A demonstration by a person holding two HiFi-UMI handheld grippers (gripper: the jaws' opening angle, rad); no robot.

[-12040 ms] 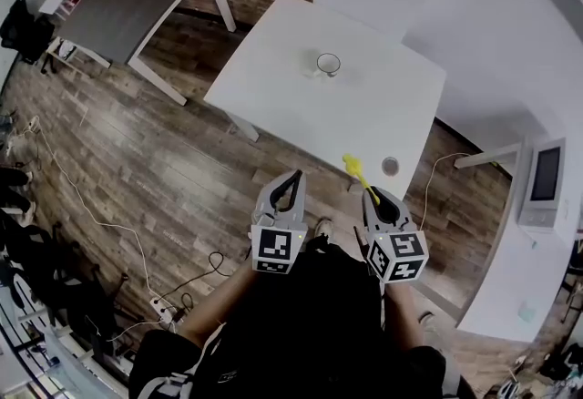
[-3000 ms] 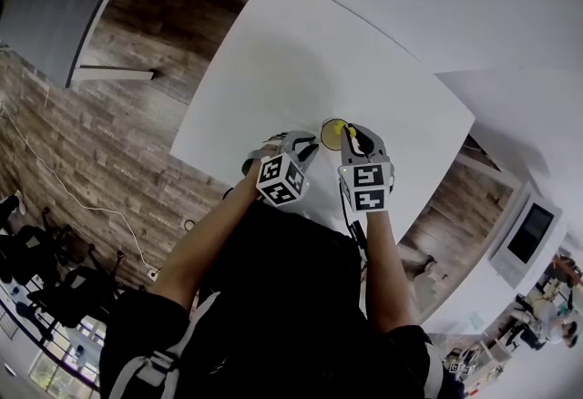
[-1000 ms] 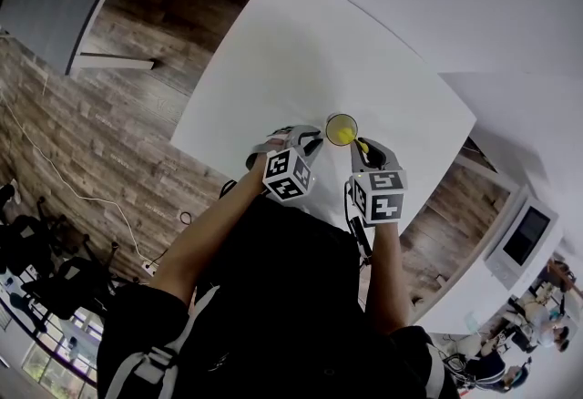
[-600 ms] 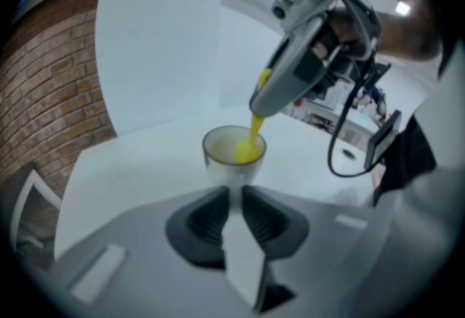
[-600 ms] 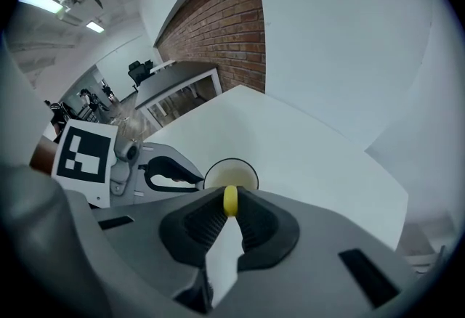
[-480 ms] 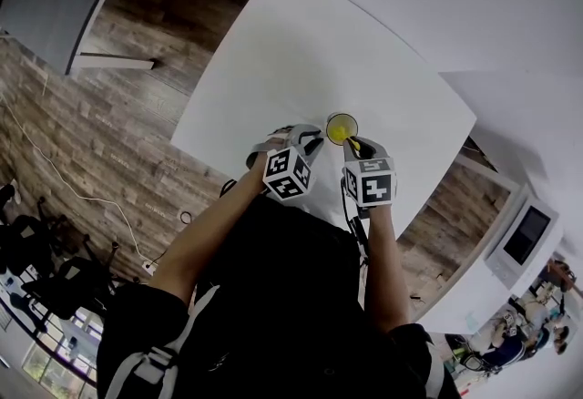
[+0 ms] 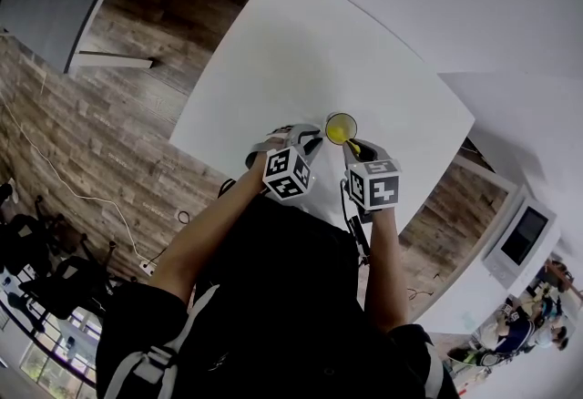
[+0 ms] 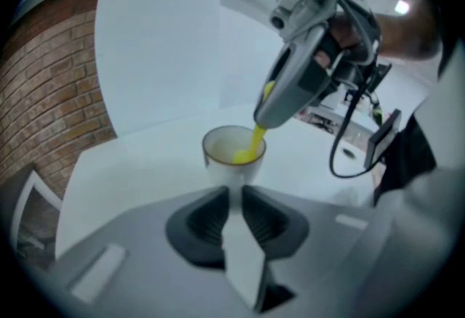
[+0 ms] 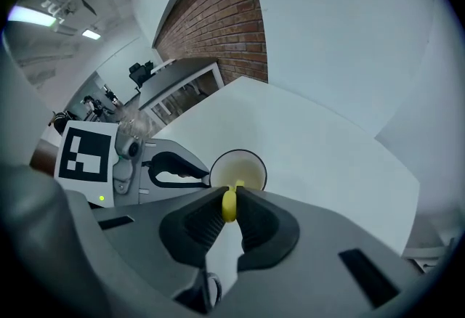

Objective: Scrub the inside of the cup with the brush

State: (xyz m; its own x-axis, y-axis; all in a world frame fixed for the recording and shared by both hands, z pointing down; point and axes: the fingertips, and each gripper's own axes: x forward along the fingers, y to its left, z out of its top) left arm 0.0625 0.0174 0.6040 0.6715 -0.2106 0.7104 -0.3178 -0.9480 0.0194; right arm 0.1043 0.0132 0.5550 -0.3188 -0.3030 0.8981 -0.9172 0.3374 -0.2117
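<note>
Your right gripper (image 7: 357,149) has dipped, pinching the brush (image 8: 251,146) inside the cup (image 7: 341,127), which your left gripper (image 8: 236,200) clamps; scrubbing begun, unfinished.

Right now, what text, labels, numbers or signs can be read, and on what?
No readable text anywhere.
Marker cube on left hand-held gripper: square pattern only, no letters.
Marker cube on right hand-held gripper: likewise.
Wall screen: too small to read.
Cup and brush: no print visible.

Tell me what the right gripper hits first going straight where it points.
Probably the cup, at its rim: the right gripper holds the brush dipped inside it, dead ahead. Depth unclear.
</note>
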